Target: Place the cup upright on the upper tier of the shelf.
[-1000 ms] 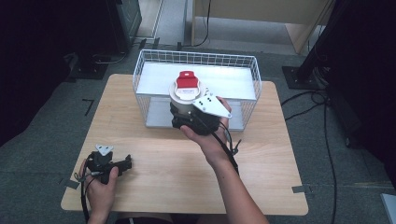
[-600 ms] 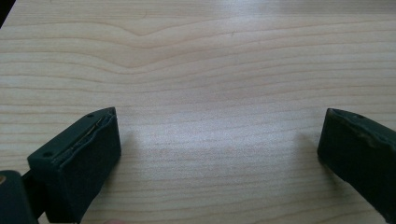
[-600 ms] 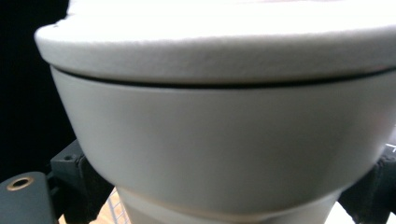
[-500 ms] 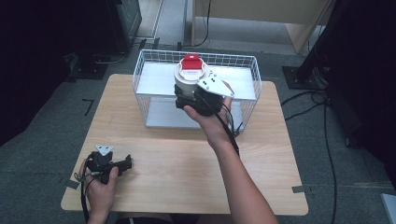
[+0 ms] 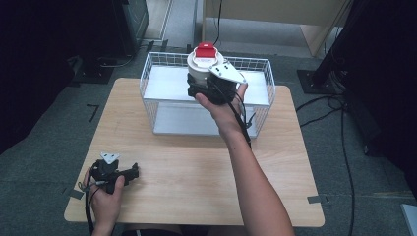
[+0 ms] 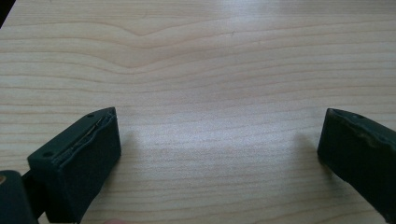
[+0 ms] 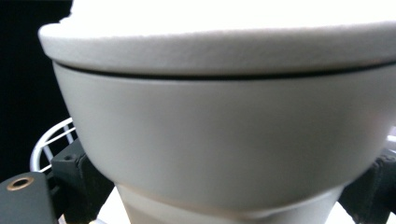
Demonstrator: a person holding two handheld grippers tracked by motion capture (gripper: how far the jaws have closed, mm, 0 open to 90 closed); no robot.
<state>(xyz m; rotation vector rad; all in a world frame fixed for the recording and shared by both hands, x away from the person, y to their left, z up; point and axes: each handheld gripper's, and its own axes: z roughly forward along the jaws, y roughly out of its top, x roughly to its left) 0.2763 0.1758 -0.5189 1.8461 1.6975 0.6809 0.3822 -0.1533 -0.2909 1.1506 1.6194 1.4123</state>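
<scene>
A wooden table [image 5: 196,187] takes up most of the high view, on grey carpet. At its 12 o'clock end stands a white wire basket [image 5: 152,93], its long side across the table, with a pale floor inside.

The right forearm reaches from 6 o'clock toward 12 o'clock, and the right hand [image 5: 221,101] holds the right gripper [image 5: 206,86] above the basket's middle, near its far rim. That gripper is clamped on a white cup [image 5: 200,69] with a red-and-white lid, held upright over the basket and clear of its floor. In the right gripper view the cup [image 7: 224,140] sits very close, flaring up to a thick white rim, with a black jaw pressed at each lower side and a bit of basket wire [image 7: 49,140] at 8 o'clock.

The left gripper [image 5: 129,172] lies on the table at 7 o'clock, well apart from the basket, in the left hand [image 5: 105,194]. In the left gripper view its jaws stand wide over bare wood [image 6: 210,70].
</scene>
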